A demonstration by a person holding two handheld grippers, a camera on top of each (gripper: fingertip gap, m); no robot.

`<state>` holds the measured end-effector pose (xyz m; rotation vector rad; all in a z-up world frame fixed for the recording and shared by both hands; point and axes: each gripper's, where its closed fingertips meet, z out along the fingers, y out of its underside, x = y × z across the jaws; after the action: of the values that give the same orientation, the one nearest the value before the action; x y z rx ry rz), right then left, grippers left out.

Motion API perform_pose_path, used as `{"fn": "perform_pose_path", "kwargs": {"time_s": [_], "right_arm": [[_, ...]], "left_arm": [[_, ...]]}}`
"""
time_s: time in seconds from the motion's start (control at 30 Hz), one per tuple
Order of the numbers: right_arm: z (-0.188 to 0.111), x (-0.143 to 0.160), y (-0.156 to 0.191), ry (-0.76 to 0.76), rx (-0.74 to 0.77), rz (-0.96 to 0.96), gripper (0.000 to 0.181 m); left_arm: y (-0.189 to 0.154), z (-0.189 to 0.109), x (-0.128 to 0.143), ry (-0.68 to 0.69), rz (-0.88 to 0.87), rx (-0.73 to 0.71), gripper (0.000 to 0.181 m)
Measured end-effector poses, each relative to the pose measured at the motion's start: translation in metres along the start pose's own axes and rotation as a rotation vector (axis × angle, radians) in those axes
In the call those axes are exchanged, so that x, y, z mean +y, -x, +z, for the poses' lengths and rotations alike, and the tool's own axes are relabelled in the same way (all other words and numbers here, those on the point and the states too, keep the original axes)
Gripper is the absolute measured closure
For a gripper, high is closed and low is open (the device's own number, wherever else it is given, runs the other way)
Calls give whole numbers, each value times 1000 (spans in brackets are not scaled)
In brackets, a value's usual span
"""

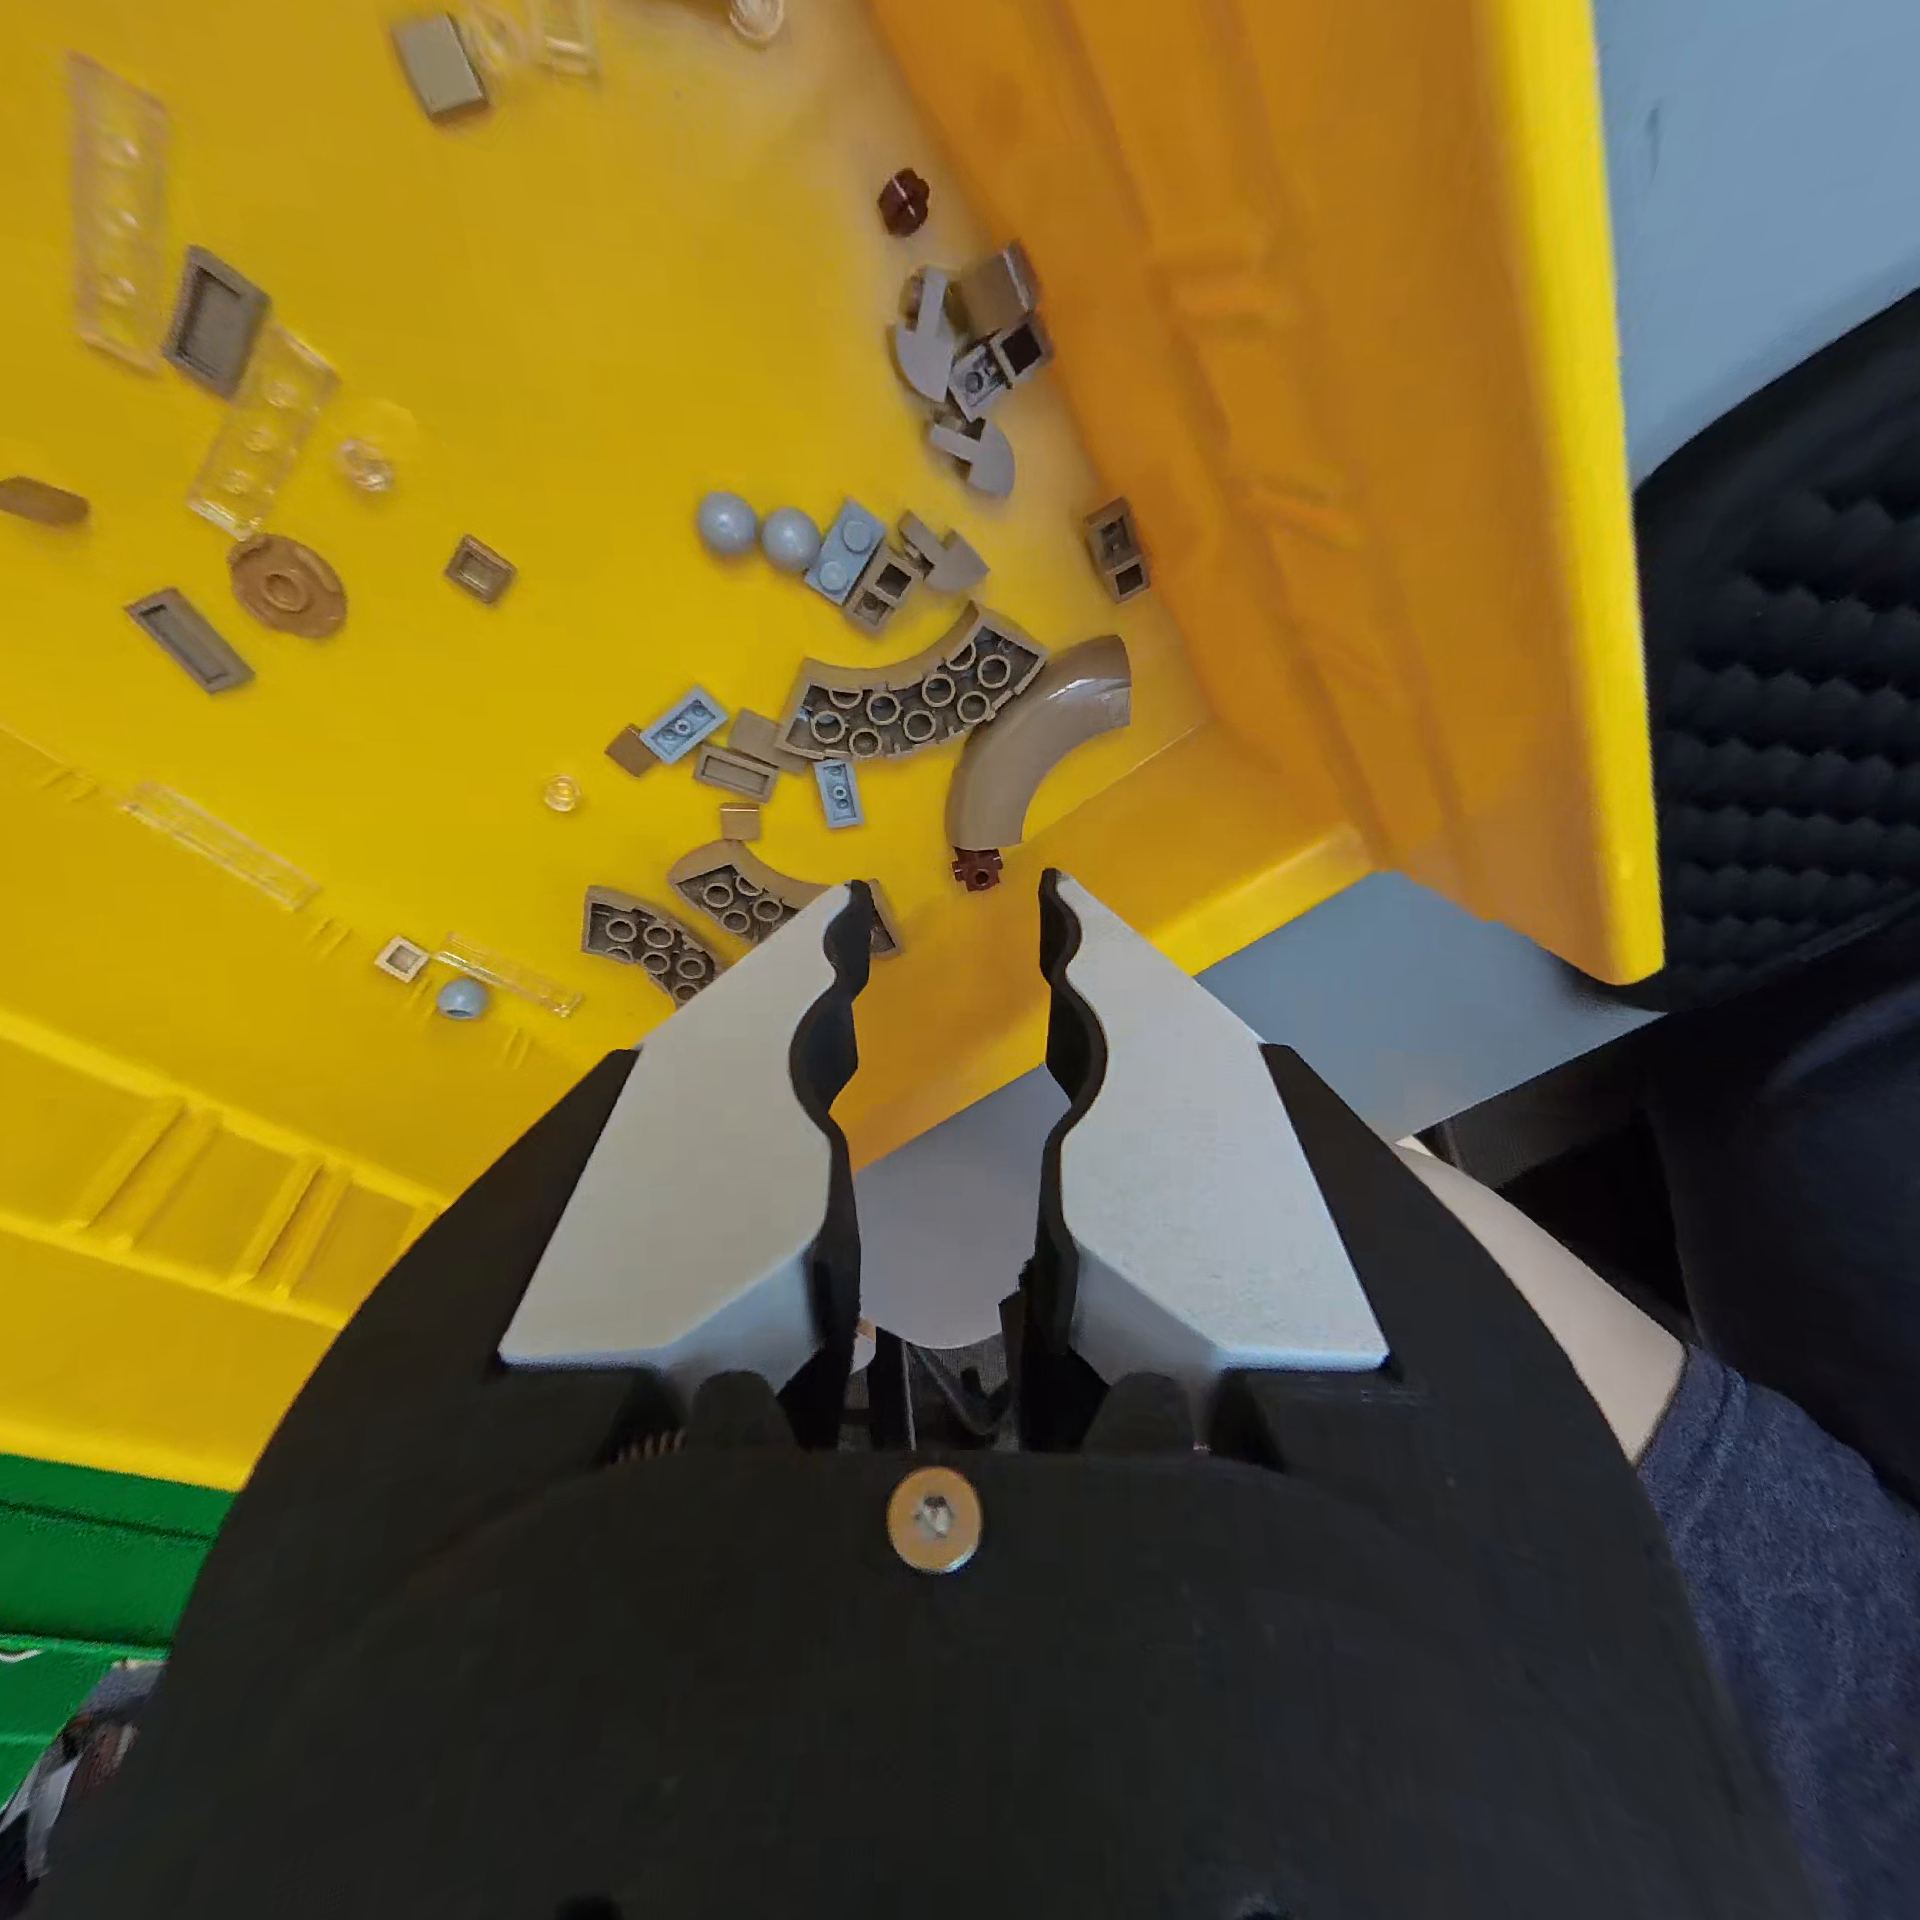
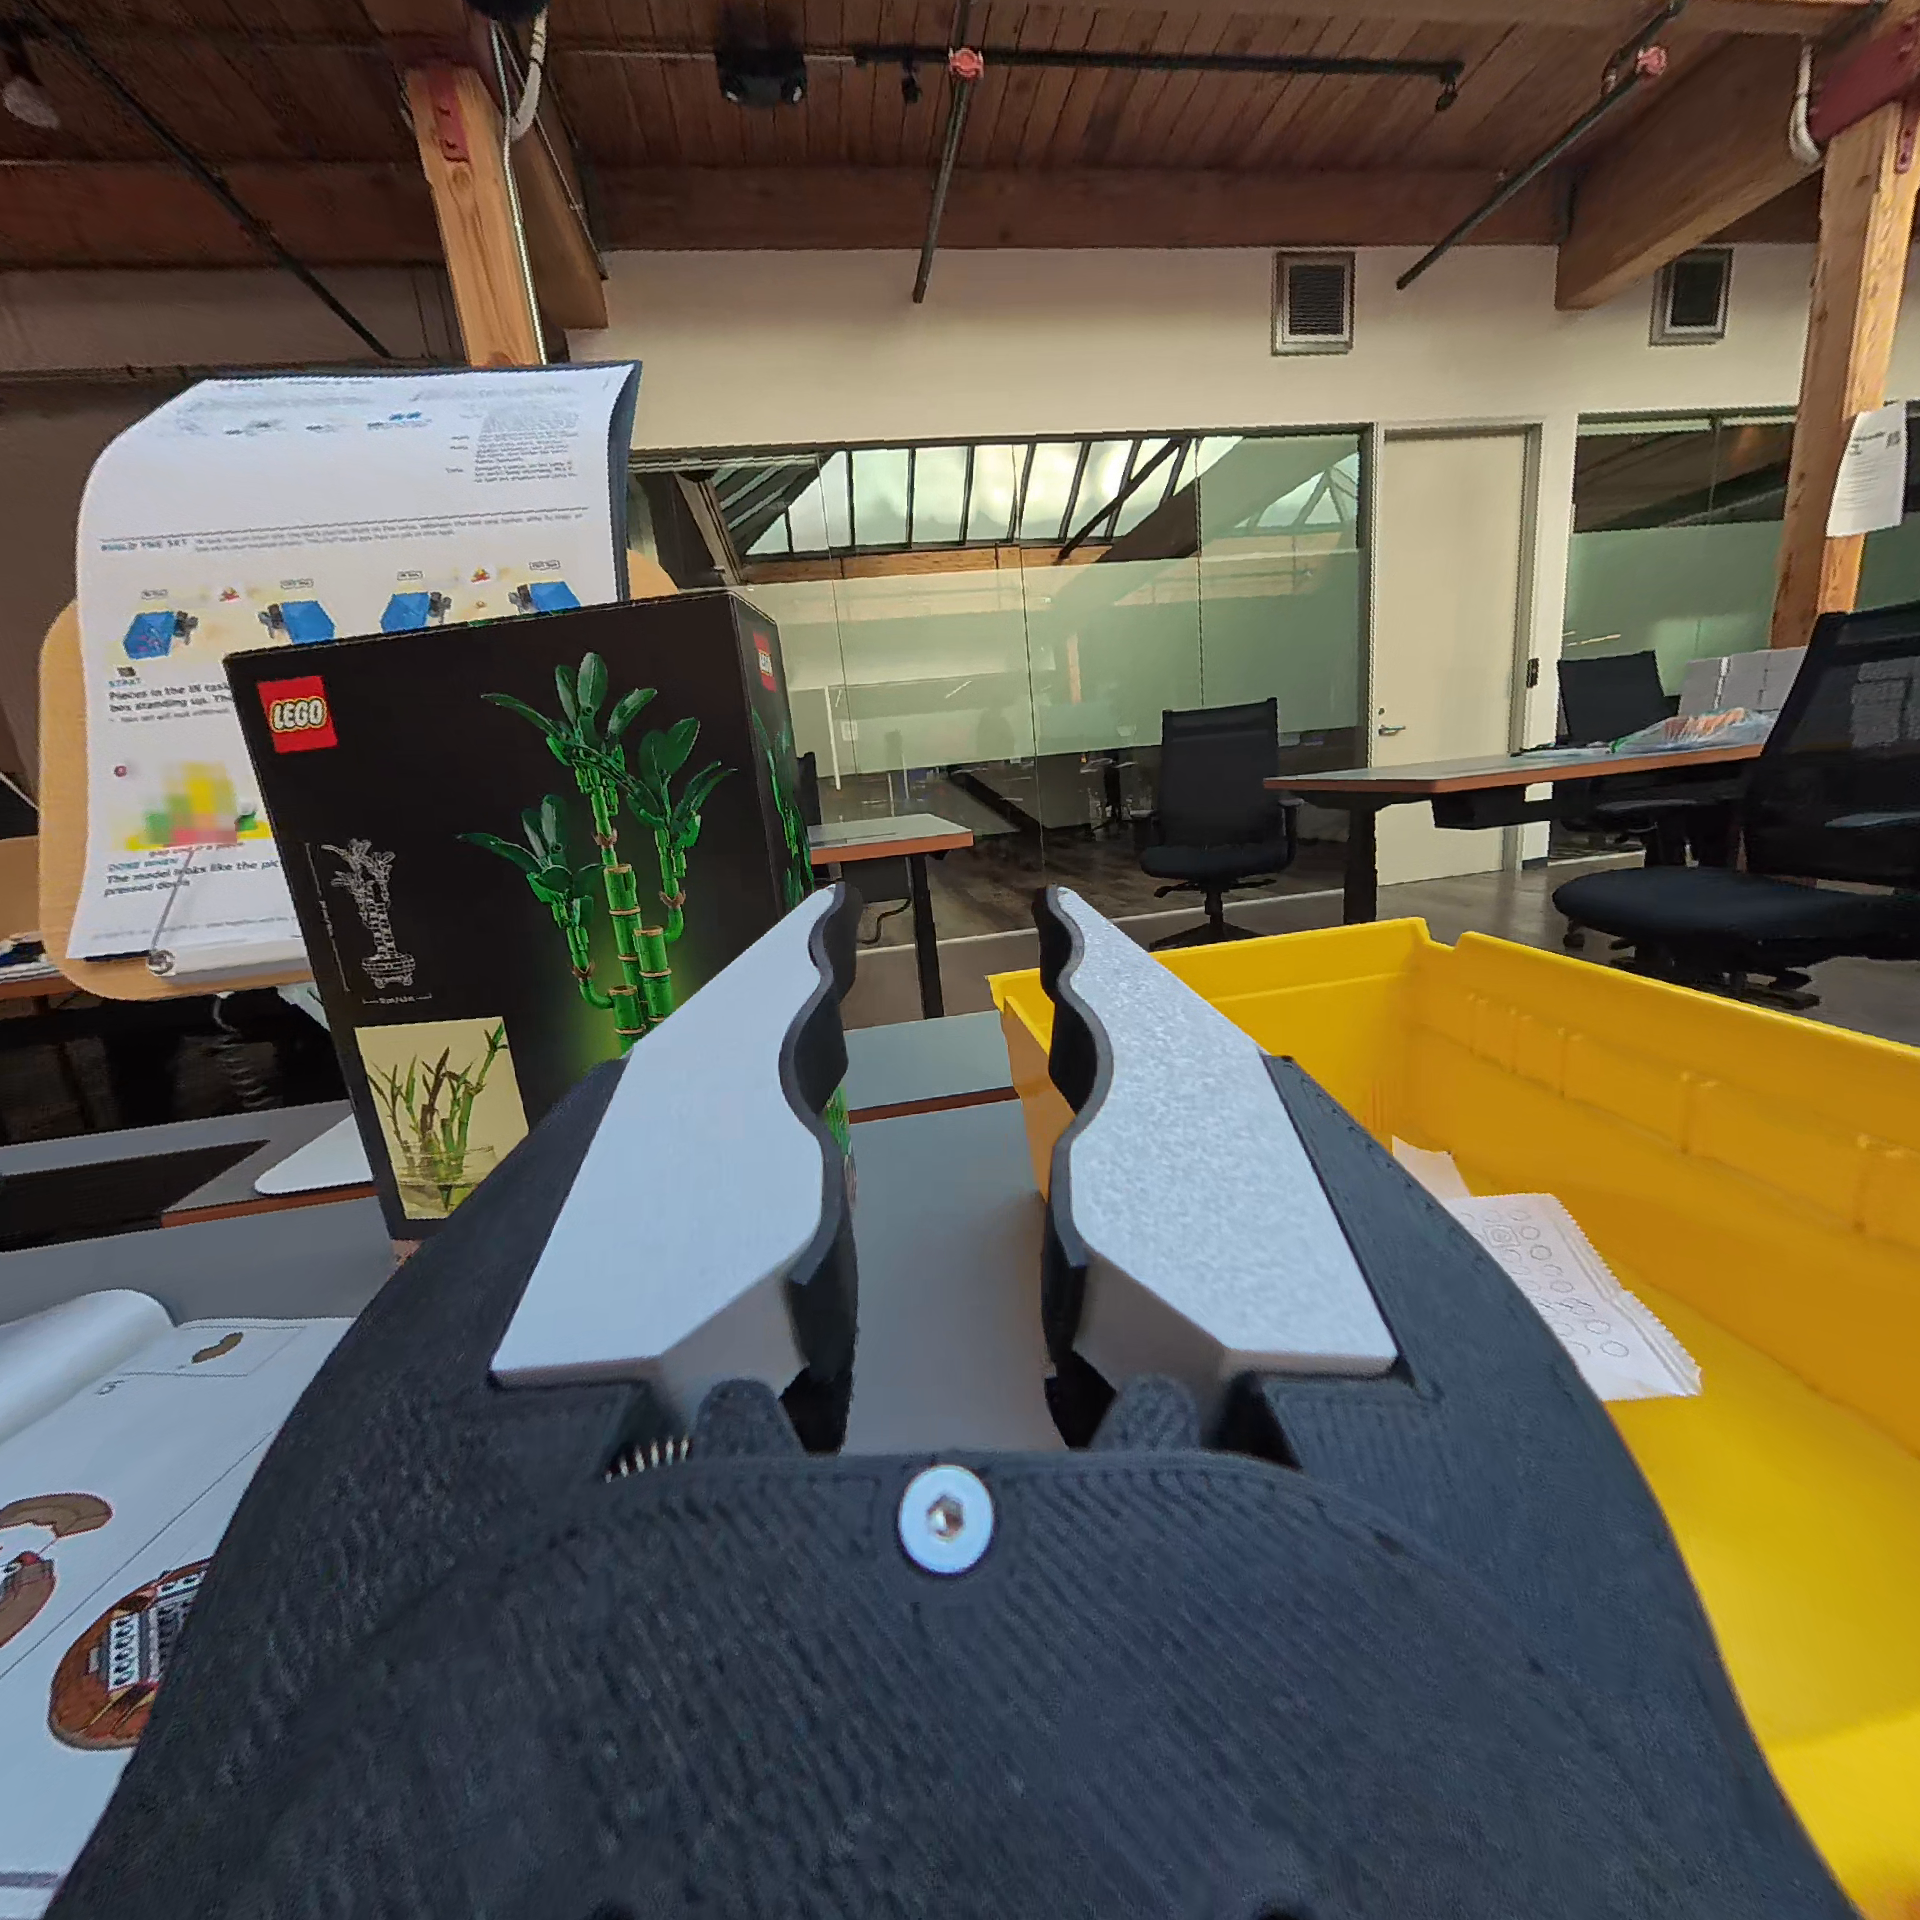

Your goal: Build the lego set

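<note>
A yellow bin [image 1: 540, 312] holds loose lego pieces: tan curved plates [image 1: 904, 696], a tan arch [image 1: 1039, 738], grey balls [image 1: 727, 523], clear plates [image 1: 120, 208] and a small dark red piece [image 1: 979, 869]. My left gripper [image 1: 951, 894] is open and empty, its tips above the bin floor on either side of the dark red piece. My right gripper [image 2: 940, 909] is open and empty, held up over the table beside a yellow bin [image 2: 1558, 1091]. The lego box [image 2: 520, 883] with a bamboo picture stands upright ahead of it.
A building booklet [image 2: 125, 1455] lies open at the lower left. A printed sheet [image 2: 343, 623] stands on a holder behind the box. A white paper bag [image 2: 1558, 1288] lies in the right bin. A green bin [image 1: 94, 1538] sits beside the left one. A person's arm [image 1: 1538, 1278] is at the right. The left gripper's tips are roughly 80 cm from the right gripper's.
</note>
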<state>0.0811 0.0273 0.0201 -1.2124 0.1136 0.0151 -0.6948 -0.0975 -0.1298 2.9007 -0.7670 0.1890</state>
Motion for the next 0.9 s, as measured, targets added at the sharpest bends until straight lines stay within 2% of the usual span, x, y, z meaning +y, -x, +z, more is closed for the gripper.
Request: {"fn": "perform_pose_path", "kwargs": {"time_s": [0.03, 0.23, 0.3, 0.43, 0.57, 0.9], "right_arm": [[0, 0, 2, 5, -11, -7, 147], [6, 7, 14, 51, -72, -34, 146], [7, 7, 18, 47, -84, -33, 146], [7, 6, 18, 48, -86, -25, 146], [7, 7, 10, 53, -51, -13, 146], [5, 3, 5, 38, -42, 23, 146]], "left_arm": [[-1, 3, 1, 22, -5, 7, 155], [-2, 22, 11, 152, -69, 63, 155], [-1, 24, 10, 158, -78, 75, 160], [0, 27, 13, 183, -96, 77, 157], [-5, 30, 12, 206, -71, 102, 169], [-8, 32, 13, 235, -86, 113, 171]]}}
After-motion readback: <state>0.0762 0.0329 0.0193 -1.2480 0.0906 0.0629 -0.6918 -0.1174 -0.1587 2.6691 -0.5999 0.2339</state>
